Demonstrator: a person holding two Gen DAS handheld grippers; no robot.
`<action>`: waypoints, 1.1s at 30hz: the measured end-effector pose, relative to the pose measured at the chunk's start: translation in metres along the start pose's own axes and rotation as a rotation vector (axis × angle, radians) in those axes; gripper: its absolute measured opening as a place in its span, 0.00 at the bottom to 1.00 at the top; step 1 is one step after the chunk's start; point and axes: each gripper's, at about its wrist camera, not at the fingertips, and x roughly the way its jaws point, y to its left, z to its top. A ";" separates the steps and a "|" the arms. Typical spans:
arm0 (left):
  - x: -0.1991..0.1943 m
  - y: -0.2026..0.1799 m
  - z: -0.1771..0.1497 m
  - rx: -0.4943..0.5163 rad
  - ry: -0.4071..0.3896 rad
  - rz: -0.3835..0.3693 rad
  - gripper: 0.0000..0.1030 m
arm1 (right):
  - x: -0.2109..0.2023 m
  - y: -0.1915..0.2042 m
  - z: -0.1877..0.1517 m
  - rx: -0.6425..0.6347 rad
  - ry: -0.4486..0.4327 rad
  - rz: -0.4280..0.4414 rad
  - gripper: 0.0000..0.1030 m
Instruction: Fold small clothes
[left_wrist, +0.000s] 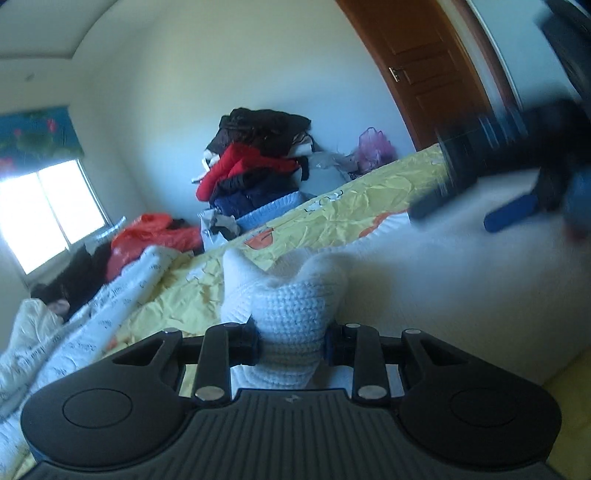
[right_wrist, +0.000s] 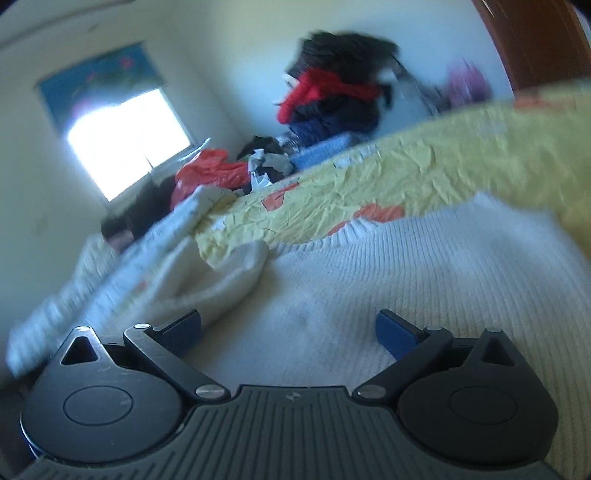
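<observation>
Left claw (left_wrist: 291, 341) pinching white knit (left_wrist: 284, 295), lifted

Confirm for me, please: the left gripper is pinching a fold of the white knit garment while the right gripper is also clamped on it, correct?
Not quite. The left gripper does pinch the white knit garment, but the right gripper is open, its fingers apart above the knit, holding nothing, as the right wrist view shows.

White ribbed knit sweater (right_wrist: 406, 266) — yellow bedsheet (right_wrist: 424, 170), orange motifs
</observation>
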 end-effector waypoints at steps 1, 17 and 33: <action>0.000 0.002 -0.002 0.003 -0.001 0.005 0.28 | 0.003 0.000 0.008 0.064 0.028 0.022 1.00; -0.014 -0.011 -0.012 0.087 -0.062 0.027 0.28 | 0.204 0.119 0.064 -0.070 0.641 0.097 0.91; -0.080 -0.083 0.067 0.154 -0.371 -0.207 0.28 | 0.040 0.040 0.140 -0.277 0.386 0.162 0.34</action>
